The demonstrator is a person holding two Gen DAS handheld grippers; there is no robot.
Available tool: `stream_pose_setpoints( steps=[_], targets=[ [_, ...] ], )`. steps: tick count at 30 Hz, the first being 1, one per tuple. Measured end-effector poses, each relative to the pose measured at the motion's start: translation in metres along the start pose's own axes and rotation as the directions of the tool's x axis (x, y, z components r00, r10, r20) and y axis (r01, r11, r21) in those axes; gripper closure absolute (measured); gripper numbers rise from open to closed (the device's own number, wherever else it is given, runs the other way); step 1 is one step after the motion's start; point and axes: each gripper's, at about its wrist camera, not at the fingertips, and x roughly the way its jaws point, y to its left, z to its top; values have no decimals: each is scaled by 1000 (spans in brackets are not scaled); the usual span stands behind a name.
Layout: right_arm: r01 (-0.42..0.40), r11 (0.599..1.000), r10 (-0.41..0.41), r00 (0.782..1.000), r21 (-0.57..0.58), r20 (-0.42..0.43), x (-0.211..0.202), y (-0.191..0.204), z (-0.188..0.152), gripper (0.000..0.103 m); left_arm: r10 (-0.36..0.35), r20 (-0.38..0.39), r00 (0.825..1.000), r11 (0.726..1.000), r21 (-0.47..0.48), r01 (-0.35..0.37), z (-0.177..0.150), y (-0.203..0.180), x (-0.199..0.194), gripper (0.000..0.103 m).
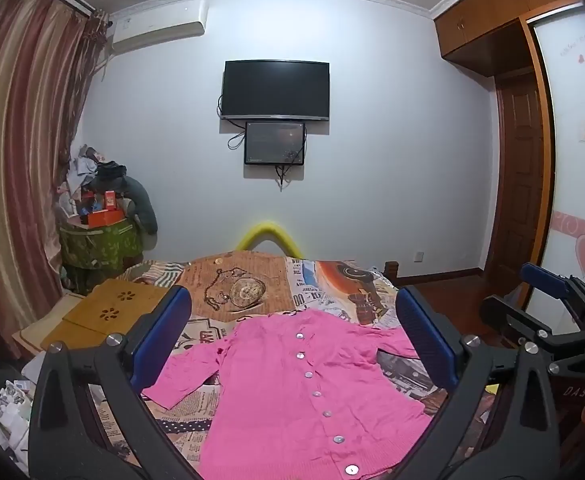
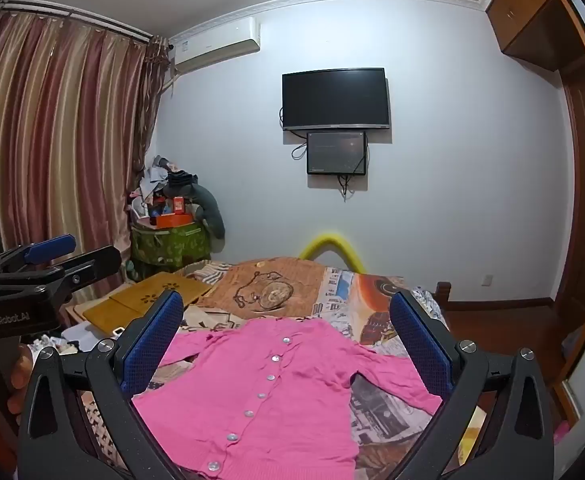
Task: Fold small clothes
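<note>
A small pink cardigan (image 1: 292, 392) with a row of white buttons lies flat and unfolded on the patterned bedspread (image 1: 252, 280), sleeves spread to both sides. It also shows in the right wrist view (image 2: 276, 392). My left gripper (image 1: 292, 320) is open and empty, held above the cardigan's near part, blue pads wide apart. My right gripper (image 2: 286, 320) is open and empty too, held above the cardigan. The right gripper shows at the right edge of the left wrist view (image 1: 548, 300). The left gripper shows at the left edge of the right wrist view (image 2: 48, 256).
A wooden lap tray (image 1: 108, 312) lies at the bed's left side. A green bin (image 1: 96, 244) piled with boxes and clothes stands in the far left corner by the striped curtain (image 1: 20, 160). A wardrobe (image 1: 532, 160) stands right. A yellow foam tube (image 1: 268, 232) arches at the bed's far end.
</note>
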Motion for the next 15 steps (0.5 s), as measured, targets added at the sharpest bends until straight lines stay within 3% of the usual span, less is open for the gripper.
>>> stream_pose_setpoints(
  steps=[8, 15],
  targets=[
    [-5, 1000, 5, 1000, 8, 0, 0, 0, 0, 1, -20, 22, 1000, 1000, 8, 20, -4, -14, -2, 0],
    [-3, 1000, 3, 1000, 7, -6, 2, -2, 1, 1, -17, 17, 1000, 1000, -2, 17, -4, 0, -2, 0]
  ],
)
